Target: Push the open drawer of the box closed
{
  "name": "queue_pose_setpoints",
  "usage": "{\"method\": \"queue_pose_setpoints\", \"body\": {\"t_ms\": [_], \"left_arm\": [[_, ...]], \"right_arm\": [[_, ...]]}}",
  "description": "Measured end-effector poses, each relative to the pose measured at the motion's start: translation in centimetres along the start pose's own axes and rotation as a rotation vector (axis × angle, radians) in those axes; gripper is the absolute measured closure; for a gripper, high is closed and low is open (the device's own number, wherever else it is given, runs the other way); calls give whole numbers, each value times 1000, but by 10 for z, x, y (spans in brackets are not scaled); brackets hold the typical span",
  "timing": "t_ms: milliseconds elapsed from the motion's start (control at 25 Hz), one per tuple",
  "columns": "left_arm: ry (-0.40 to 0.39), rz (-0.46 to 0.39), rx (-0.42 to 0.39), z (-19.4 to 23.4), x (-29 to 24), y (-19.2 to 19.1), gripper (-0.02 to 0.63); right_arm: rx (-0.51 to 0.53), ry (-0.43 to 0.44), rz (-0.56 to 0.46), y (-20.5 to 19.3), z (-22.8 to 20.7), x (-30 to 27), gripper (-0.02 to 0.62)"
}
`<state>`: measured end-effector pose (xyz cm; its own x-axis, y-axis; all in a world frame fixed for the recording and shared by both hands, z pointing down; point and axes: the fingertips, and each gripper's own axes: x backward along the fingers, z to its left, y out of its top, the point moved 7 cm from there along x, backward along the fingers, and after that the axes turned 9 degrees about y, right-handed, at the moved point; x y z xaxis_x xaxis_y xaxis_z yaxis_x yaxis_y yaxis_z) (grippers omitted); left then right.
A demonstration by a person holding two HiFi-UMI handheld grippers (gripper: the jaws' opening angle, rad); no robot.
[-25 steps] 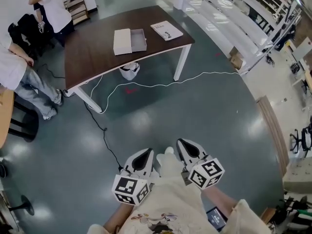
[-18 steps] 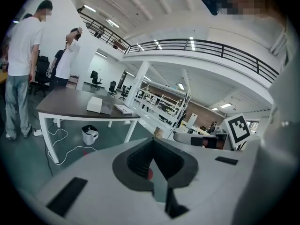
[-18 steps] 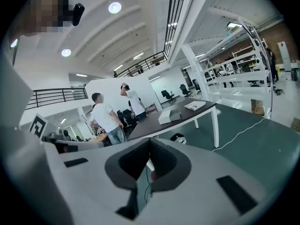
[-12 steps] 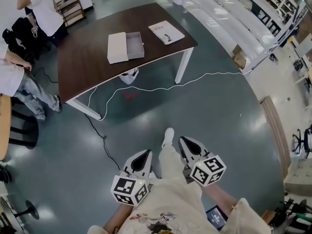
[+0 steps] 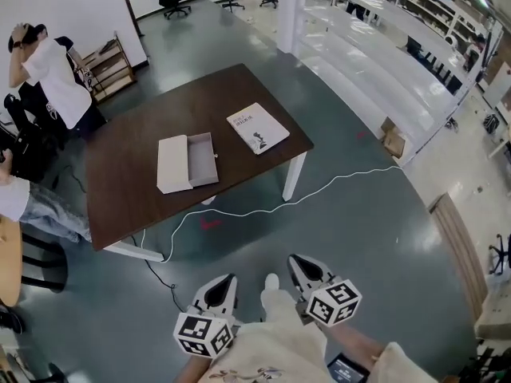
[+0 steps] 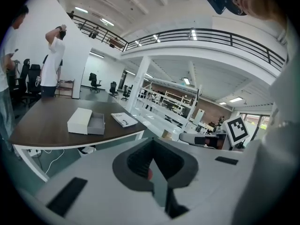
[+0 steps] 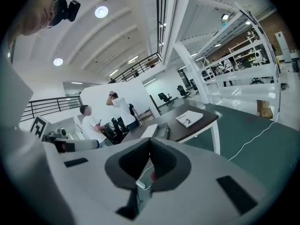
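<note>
The white box (image 5: 173, 164) lies on the dark brown table (image 5: 128, 198), its grey drawer (image 5: 202, 159) pulled open to the right. The left gripper view shows the box (image 6: 79, 121) far ahead, and the right gripper view shows it (image 7: 157, 131) small beyond the jaws. My left gripper (image 5: 224, 284) and right gripper (image 5: 300, 263) hang low by my body over the floor, well short of the table. Both have their jaws shut with nothing between them.
A white book (image 5: 257, 128) lies on the table right of the box. A white cable (image 5: 263, 210) snakes across the green floor between me and the table. People (image 5: 48, 74) stand at the left. White shelving (image 5: 375, 54) runs along the right.
The head view has tilted up, so the table and box sit lower and nearer the middle of the frame. Both grippers stay shut by my body.
</note>
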<state>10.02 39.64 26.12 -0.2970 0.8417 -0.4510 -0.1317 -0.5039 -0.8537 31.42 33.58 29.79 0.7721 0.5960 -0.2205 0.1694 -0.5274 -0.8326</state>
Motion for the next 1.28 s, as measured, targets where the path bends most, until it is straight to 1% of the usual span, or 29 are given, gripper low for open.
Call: {"method": "queue_pose_setpoints", "body": {"t_ms": [160, 400, 600, 800, 960, 1080, 1160, 1280], "left_arm": [[23, -8, -11, 5, -43, 29, 600], [76, 34, 39, 32, -90, 45, 601], [71, 49, 59, 67, -127, 59, 601], [52, 76, 74, 114, -164, 84, 600], [37, 94, 36, 167, -201, 102, 600], [25, 146, 9, 211, -230, 101, 600], [3, 174, -15, 235, -244, 105, 600], [-42, 190, -54, 259, -260, 119, 600]], "right_arm": [[25, 36, -2, 33, -27, -32, 589], [28, 82, 77, 47, -54, -83, 589], [43, 102, 127, 55, -66, -133, 589], [129, 83, 148, 73, -78, -202, 589], [186, 99, 167, 83, -80, -271, 589], [208, 98, 186, 83, -83, -316, 589], [216, 86, 193, 85, -84, -342, 589], [225, 61, 191, 91, -86, -370, 588]]}}
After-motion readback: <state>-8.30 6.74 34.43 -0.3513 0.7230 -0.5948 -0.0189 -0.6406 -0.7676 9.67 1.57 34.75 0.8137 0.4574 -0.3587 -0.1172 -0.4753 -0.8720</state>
